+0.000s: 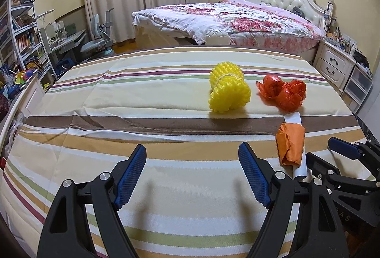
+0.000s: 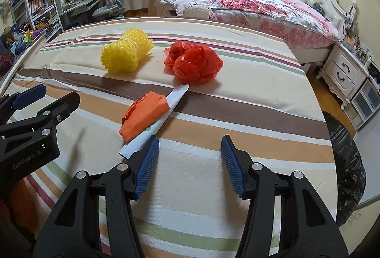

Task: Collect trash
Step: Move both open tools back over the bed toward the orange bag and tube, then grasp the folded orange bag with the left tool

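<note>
Presently I find both claws released and empty. My left gripper [image 1: 192,177] stands wide over bare striped tablecloth [image 1: 166,101]; my right gripper [image 2: 188,167] stands partly open, nothing between its pads.

Trash located, all on the cloth:
- Orange paper wad [image 2: 144,113], lying across a white paper strip [image 2: 177,95]. In the right wrist view it sits at about 11 o'clock from my right claw, near, with the strip's lower end just beside the left pad [image 2: 147,167].
- Red plastic bag [image 2: 193,63], crumpled, at 12 o'clock, further off.
- Yellow foam fruit net [image 2: 125,54], tied at its middle, at 10 o'clock, well apart from both claws.

A black bin bag [image 2: 344,163] shows off the table's edge at 3 o'clock from the right claw; I judge this the receptacle.

Step in hand, as I judge it: approach to the orange wad with the right claw. Recommendation: shift toward 11 o'clock until the wad sits centred between the pads, widen the opening first, and span the wad across its narrow side. Closing on the strip alone risks leaving the wad behind. Keep the left claw clear at 9 o'clock.
</note>
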### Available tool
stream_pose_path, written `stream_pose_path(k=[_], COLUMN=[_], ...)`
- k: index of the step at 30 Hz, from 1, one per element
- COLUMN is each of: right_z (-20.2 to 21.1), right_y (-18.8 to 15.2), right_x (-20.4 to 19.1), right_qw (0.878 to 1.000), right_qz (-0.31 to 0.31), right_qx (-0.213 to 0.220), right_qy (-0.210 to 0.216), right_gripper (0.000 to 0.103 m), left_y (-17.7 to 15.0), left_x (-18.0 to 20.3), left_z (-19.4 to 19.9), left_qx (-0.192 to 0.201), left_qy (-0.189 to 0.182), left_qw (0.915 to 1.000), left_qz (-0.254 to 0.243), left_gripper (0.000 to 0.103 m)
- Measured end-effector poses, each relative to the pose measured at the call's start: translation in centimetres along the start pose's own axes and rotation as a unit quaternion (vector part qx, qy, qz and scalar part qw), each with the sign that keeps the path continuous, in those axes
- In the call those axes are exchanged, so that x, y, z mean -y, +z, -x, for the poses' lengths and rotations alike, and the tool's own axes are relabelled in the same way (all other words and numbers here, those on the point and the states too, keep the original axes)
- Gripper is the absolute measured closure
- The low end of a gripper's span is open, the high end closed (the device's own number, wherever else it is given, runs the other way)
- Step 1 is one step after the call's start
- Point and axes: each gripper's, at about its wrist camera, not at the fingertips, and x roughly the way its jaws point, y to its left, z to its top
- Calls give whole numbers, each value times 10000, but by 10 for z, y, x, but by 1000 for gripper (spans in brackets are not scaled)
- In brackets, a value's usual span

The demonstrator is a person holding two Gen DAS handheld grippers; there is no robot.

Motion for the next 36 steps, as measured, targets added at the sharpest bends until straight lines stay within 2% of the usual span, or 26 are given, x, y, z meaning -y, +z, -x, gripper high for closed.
stream_pose_path(k=[8,14,18,26,32,36], right_z=[1,-3,-4,-4,-4,-4], right_y=[-4,-4,-6,-7,-8,-8], right_x=[43,68,81,87,86,86], right_qw=[9975,9948,9933,9931,9933,9934], right_qz=[-623,-833,-915,-930,-918,-916], right_qx=[-25,-59,-76,-55,-55,-54], right_qy=[-329,-587,-703,-711,-698,-695], right_gripper=[50,49,45,41,39,38], left_y=[2,7,11,13,16,16], left_x=[13,32,43,63,77,67], left_z=[0,-4,-6,-8,-19,-24], left_qx=[97,152,180,219,-5,-169], left_qy=[-189,-398,-507,-712,-532,-499], left_qw=[9996,9987,9977,9950,9946,9963], left_qz=[-167,-297,-421,-668,-889,-681], left_gripper=[26,26,26,26,26,26])
